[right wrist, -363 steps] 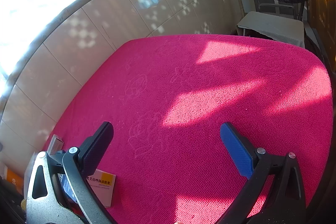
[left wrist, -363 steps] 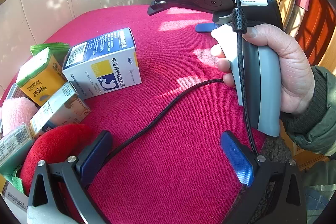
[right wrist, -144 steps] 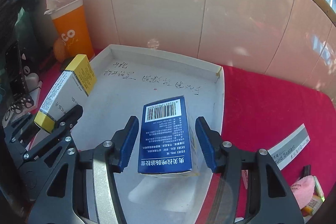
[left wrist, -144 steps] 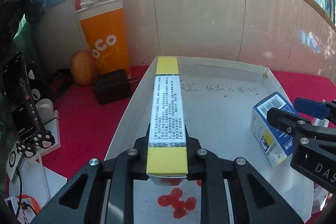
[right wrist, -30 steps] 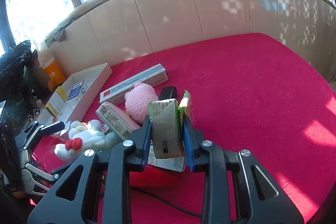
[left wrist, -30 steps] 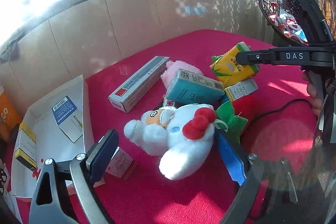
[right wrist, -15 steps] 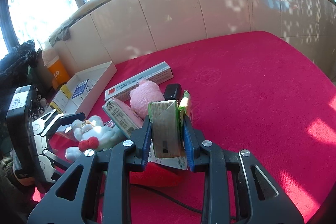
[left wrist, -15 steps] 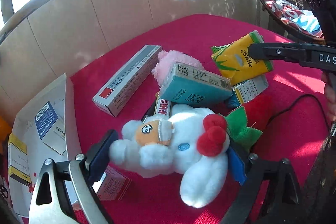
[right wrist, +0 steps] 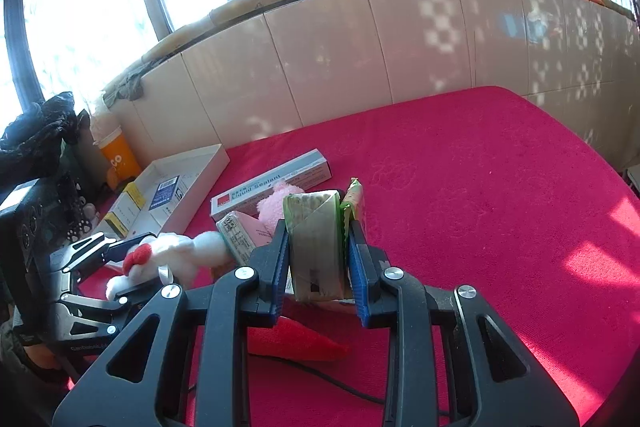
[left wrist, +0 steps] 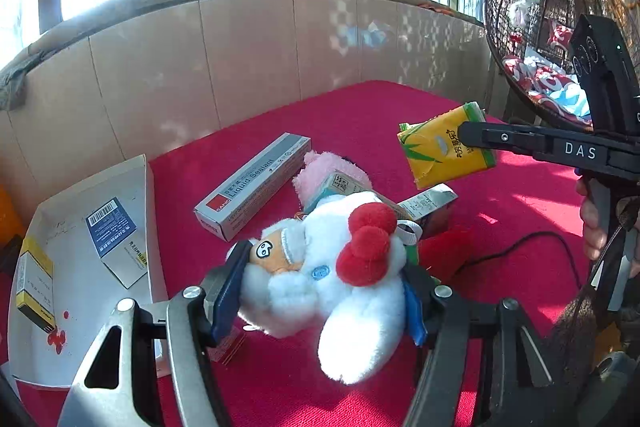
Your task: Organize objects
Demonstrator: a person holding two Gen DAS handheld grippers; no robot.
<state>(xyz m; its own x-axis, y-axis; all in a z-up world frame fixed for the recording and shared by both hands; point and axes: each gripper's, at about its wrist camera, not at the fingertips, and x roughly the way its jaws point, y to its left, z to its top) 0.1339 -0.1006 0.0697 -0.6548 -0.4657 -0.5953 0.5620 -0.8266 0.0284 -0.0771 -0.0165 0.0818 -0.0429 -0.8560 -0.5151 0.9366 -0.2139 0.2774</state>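
A white plush toy (left wrist: pixel 320 267) with a red bow lies between the blue pads of my left gripper (left wrist: pixel 320 301). The jaws are closing and both pads press into its fur. In the right wrist view the same plush toy (right wrist: pixel 176 247) shows at the left, in that gripper. My right gripper (right wrist: pixel 318 267) is shut on a yellow-green drink carton (right wrist: pixel 316 243). The drink carton (left wrist: pixel 444 151) hangs clear above the pile on the red cloth (left wrist: pixel 360 115). A white tray (left wrist: pixel 80 291) at the left holds a blue box (left wrist: pixel 114 231) and a yellow box (left wrist: pixel 34 287).
A grey sealant box (left wrist: pixel 252 183), a pink plush (left wrist: pixel 320 163), a small carton (left wrist: pixel 428 203) and a red plush (left wrist: pixel 444 247) lie beyond the toy. A black cable (left wrist: pixel 520 243) crosses the cloth at right. An orange cup (right wrist: pixel 118 157) stands behind the tray. A tiled wall (right wrist: pixel 360 47) borders the far side.
The left jaws, wide apart around the plush toy a second ago, have closed onto it. The right gripper has lifted the drink carton a little higher off the pile.
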